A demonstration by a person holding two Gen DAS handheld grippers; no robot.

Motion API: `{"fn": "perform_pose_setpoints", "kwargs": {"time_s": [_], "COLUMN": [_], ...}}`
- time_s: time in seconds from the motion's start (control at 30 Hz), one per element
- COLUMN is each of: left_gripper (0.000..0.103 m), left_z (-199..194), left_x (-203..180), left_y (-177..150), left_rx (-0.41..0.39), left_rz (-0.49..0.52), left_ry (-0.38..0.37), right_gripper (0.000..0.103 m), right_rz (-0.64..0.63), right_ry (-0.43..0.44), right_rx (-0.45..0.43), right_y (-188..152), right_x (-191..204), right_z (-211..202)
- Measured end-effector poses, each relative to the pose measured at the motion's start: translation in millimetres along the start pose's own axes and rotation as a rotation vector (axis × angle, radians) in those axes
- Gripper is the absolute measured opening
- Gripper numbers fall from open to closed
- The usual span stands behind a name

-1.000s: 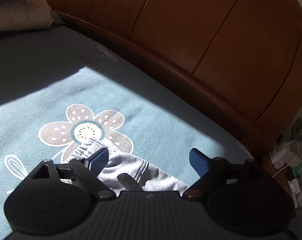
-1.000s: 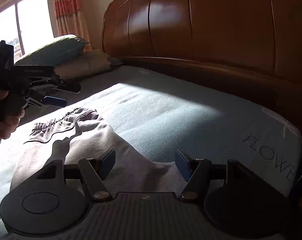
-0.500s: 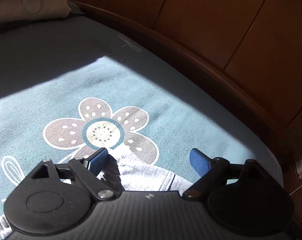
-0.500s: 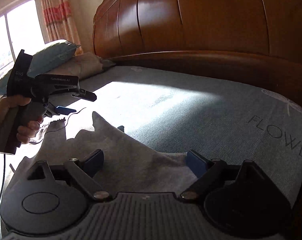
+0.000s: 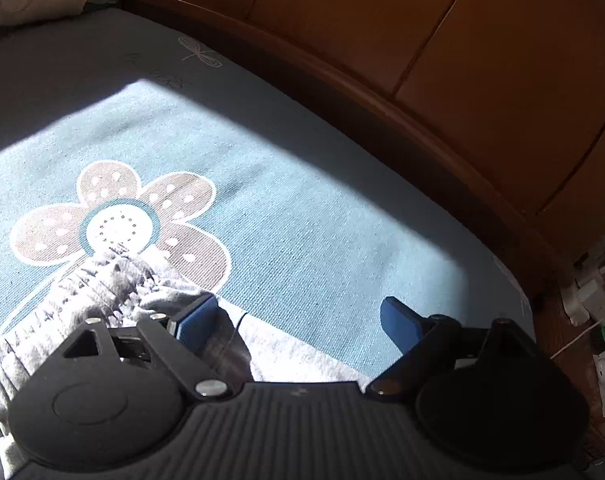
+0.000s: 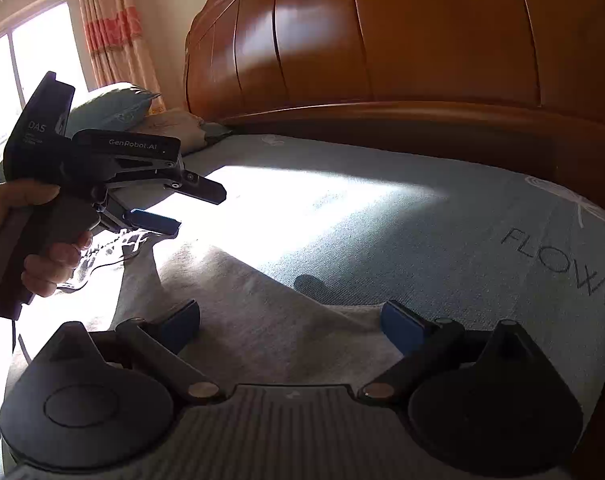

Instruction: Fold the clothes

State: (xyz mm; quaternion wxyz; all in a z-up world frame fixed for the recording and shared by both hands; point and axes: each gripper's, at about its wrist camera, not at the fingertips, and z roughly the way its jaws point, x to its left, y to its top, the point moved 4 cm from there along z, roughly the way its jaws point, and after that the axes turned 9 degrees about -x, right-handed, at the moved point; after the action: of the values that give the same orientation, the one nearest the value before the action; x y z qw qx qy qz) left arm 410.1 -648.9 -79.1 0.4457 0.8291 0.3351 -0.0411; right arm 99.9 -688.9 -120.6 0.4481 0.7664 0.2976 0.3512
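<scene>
A grey garment (image 5: pixel 102 284) with a ribbed elastic waistband lies on the teal bed sheet (image 5: pixel 302 220). My left gripper (image 5: pixel 298 312) hangs open just above that waistband, whose bunched edge sits by the left finger; nothing is pinched. In the right wrist view the same garment (image 6: pixel 242 292) spreads flat under my right gripper (image 6: pixel 288 314). Its jaws are opening, with cloth below and between them and the pads clear of it. A hand (image 6: pixel 50 256) holds the left gripper (image 6: pixel 198 210) over the far waistband.
A tall wooden headboard (image 6: pixel 382 40) runs along the far side of the bed. Pillows (image 6: pixel 118 112) are stacked at the left by a window and striped curtain (image 6: pixel 110 20). Chargers and cables (image 5: pixel 598 292) clutter a stand past the bed's right edge.
The right gripper's jaws have spread wider over the grey cloth. The left gripper has moved toward the right and lower, so the waistband now sits close under its left finger.
</scene>
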Motion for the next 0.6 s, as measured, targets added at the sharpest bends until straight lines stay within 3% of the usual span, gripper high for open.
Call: {"fn": "perform_pose_setpoints", "kwargs": {"time_s": [0.23,0.47,0.6], "left_gripper": [0.089,0.089,0.089], "left_z": [-4,-56,-88], "left_x": [-6,-10,4], "left_y": [6,4,-12], "left_rx": [-0.023,-0.015,0.018], "left_rz": [0.004,0.035,0.032], "left_ry": [0.056,0.017,0.066], "right_gripper": [0.102,0.102,0.103], "right_rz": [-0.011,-0.010,-0.011], "right_ry": [-0.004,0.000,0.000], "right_rx": [0.000,0.000,-0.005], "right_y": [-2,-3,-5], "right_x": [3,5,6], "right_z": [-1,-4,-8]}}
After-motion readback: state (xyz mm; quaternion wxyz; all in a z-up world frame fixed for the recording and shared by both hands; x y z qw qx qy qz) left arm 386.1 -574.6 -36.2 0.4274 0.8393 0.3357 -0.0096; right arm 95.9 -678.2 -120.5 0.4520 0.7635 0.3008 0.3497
